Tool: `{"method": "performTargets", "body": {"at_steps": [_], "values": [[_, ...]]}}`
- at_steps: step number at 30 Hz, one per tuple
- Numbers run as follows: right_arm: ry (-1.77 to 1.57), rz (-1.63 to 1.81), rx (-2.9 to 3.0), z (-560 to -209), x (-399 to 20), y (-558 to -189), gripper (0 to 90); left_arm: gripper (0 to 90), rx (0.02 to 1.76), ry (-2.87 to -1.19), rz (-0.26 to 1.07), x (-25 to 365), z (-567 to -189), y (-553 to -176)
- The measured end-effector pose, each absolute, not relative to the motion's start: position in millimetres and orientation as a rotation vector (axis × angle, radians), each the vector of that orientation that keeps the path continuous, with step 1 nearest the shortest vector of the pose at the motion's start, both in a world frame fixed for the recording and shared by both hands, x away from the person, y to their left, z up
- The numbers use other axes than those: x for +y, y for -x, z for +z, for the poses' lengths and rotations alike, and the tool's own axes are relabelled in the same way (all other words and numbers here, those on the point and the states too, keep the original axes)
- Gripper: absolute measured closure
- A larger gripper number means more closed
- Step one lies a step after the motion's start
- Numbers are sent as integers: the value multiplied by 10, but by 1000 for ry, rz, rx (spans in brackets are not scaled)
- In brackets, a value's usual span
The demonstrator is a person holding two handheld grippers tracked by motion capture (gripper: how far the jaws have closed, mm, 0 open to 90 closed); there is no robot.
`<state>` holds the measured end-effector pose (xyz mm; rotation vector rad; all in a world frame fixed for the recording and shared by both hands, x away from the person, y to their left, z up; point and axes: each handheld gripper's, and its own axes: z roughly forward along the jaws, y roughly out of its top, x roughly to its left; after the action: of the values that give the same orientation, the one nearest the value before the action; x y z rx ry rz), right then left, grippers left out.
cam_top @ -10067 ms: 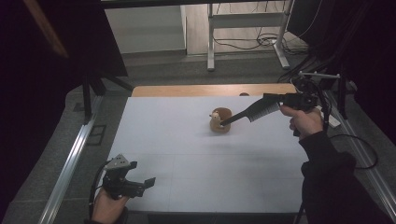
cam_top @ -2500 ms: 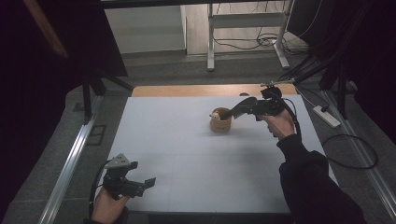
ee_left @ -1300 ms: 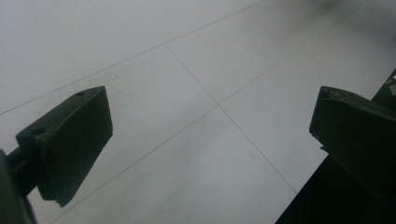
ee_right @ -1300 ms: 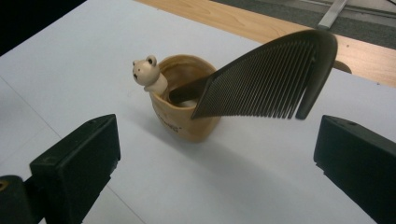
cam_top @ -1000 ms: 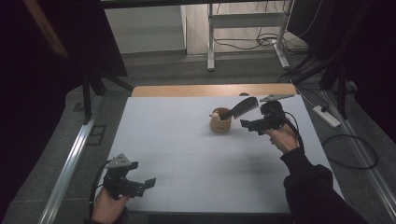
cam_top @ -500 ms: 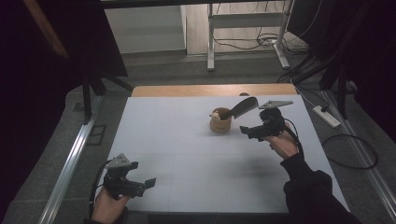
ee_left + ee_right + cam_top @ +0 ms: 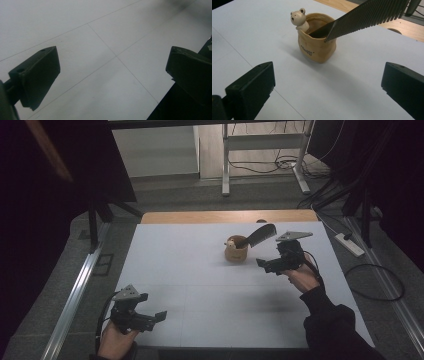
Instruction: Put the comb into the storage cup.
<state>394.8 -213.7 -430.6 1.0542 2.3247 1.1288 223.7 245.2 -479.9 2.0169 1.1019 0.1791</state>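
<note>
The room around is dark, with a grey floor (image 7: 165,195), white metal legs of a stand (image 7: 226,165) and black cables (image 7: 320,180) at the far side, and a metal rail (image 7: 75,295) along the left of the table. The large white sheet with thin grid lines (image 7: 200,270) covers almost the whole table, and a strip of the light wooden tabletop (image 7: 200,216) stays bare at the far edge. The dark sleeve (image 7: 335,330) of the person is cut off by the bottom edge of the high view, and the left hand is partly cut off there too. The small dark writing on the pot is too blurred to read. The right gripper (image 7: 264,264) hovers near the pot, on its right side and apart from it, with its jaws spread wide and nothing between them. The left gripper (image 7: 159,316) is low at the near left corner of the sheet, well apart from the pot, and its jaws are also spread wide over bare sheet. The small beige ceramic pot shaped like a sack (image 7: 317,47) stands upright on the far right part of the sheet. A black plastic comb (image 7: 367,17) leans in it, with the handle end inside and the teeth end sticking out to the right. A little cream bear figure (image 7: 298,18) sits on the rim of the pot.
</note>
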Motion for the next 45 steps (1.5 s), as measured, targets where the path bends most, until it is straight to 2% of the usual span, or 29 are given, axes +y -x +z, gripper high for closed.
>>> {"method": "performTargets", "body": {"at_steps": [45], "values": [[-1002,1156,2376,-4293,-2156,-3552,0,0,1114,-1976,239,2501,-4783,-2201]]}}
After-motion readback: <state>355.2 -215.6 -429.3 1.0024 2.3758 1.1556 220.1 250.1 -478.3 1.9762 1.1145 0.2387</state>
